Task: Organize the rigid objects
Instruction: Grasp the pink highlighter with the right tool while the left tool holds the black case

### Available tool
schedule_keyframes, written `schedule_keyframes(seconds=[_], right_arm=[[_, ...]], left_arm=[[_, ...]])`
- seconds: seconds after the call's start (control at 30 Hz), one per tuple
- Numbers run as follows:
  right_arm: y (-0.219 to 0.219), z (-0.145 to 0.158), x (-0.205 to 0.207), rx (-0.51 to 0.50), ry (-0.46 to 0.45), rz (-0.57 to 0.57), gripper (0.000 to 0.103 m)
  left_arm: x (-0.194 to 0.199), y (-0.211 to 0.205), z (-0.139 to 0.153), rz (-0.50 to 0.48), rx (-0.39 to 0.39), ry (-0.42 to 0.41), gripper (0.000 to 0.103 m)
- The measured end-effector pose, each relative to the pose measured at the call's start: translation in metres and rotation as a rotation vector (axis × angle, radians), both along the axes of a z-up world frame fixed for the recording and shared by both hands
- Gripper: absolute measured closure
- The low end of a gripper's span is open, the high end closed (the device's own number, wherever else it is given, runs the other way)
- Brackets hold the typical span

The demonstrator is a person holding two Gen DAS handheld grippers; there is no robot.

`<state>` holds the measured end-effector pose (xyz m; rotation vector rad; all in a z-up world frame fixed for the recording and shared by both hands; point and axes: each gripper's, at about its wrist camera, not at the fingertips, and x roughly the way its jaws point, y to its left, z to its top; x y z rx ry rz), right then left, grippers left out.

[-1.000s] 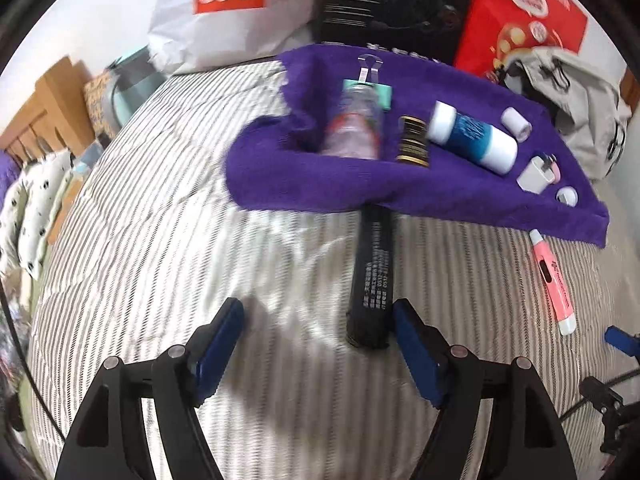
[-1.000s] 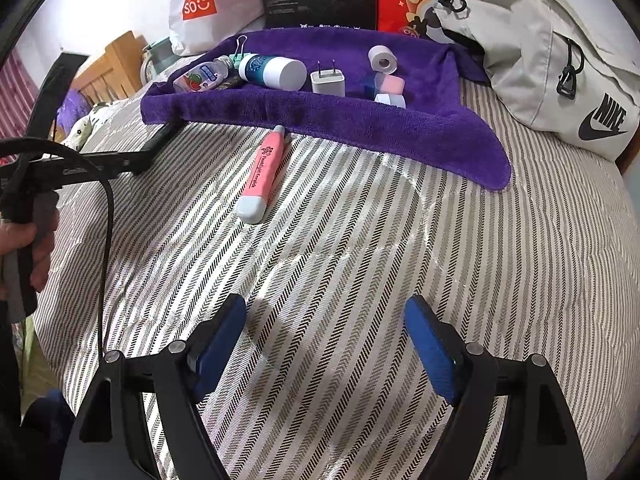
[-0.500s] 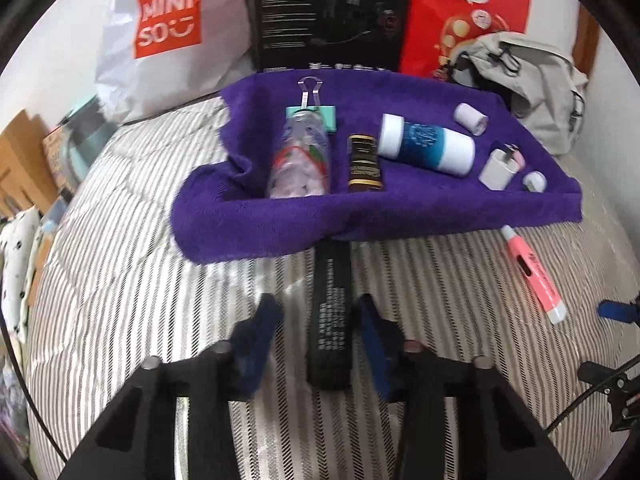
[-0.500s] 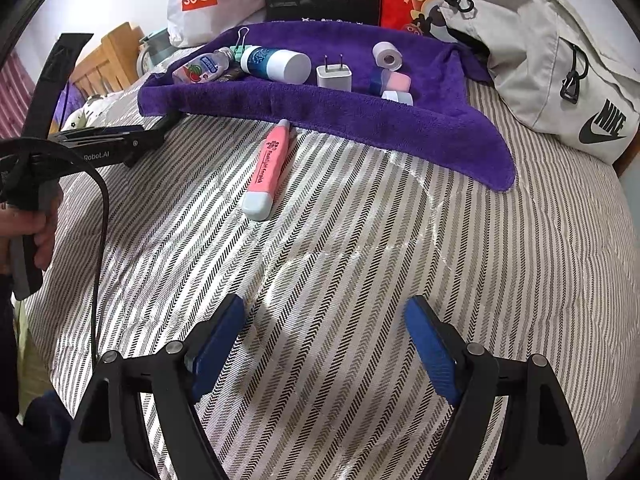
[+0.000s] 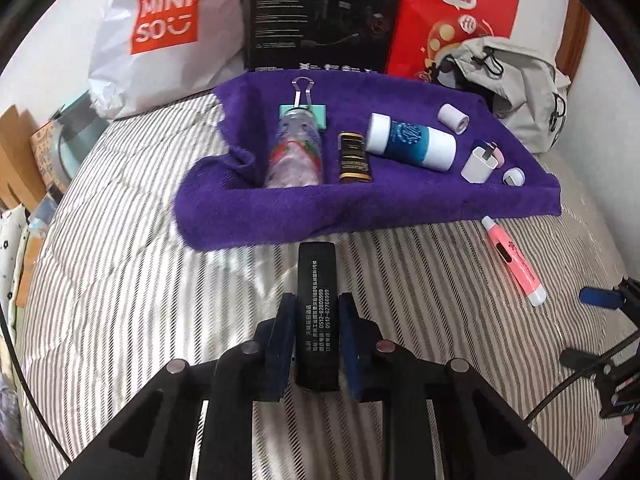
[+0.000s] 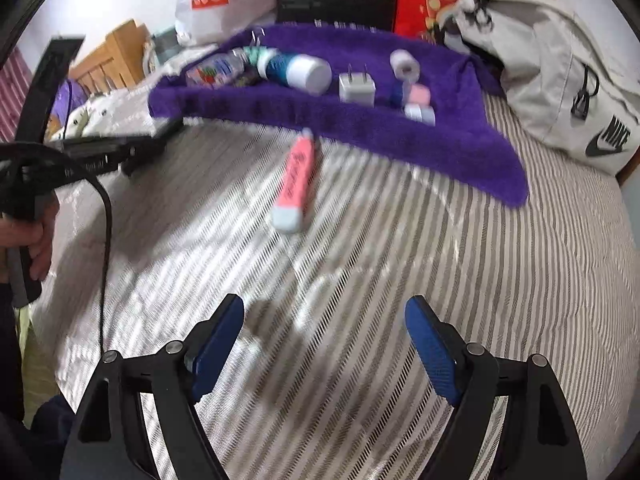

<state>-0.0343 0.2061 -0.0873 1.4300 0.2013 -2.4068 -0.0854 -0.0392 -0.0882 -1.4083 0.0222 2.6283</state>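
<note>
Soft, even daylight fills both views, with bright patches glinting on the striped bedspread (image 5: pixel 120 300) and faint shadows lying just under each claw. The left wrist view is sharp at its middle, while the right wrist view is smeared by motion blur, worst across the purple towel (image 6: pixel 400 132). Fisheye distortion bows the bed's edges, and dark vignetting fills every corner.

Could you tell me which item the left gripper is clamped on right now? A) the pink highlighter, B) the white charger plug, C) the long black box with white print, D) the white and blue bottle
C: in the left wrist view the left gripper has both blue pads pressed against the sides of the long black box, while the pink highlighter lies untouched on the striped bedspread.
</note>
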Motion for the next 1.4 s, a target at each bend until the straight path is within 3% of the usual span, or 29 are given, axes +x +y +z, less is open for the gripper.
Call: schedule_keyframes(seconds=[0.13,0.37,0.47,0.63,0.77,0.8,1.03,1.2,1.4], right_arm=[[-0.008,0.012,-0.011,-0.085,0.058,0.003,0.021],[-0.036,-0.006,-0.049,-0.061,0.079,-0.01,0.023],[-0.042,-0.015,-0.058,-0.012,0.106,-0.036,0.037],[-0.048,-0.014,-0.059,0.0,0.14,-0.025,0.052],[-0.052,-0.011,-0.057,0.002,0.131,-0.003,0.083],[-0.051,-0.011,-0.058,0.001,0.125,-0.003,0.086],[-0.051,-0.01,-0.061,0.002,0.1,0.008,0.086],[-0.04,-0.009,-0.06,-0.068,0.072,-0.011,0.086],[-0.025,-0.007,-0.054,-0.08,0.066,-0.03,0.086]], left_arm=[[0.006,-0.01,0.002,0.005,0.009,-0.003,0.082],[0.015,-0.03,0.001,0.039,0.027,-0.01,0.082],[0.018,-0.037,0.0,0.053,0.034,-0.014,0.082],[0.019,-0.047,0.001,0.072,0.046,-0.009,0.082],[0.017,-0.046,0.001,0.066,0.058,-0.007,0.082],[0.017,-0.046,0.001,0.063,0.06,-0.008,0.082],[0.017,-0.042,0.002,0.048,0.07,-0.01,0.082],[0.017,-0.04,0.008,0.045,0.068,-0.001,0.082],[0.012,-0.036,0.016,0.055,0.092,0.011,0.082]])
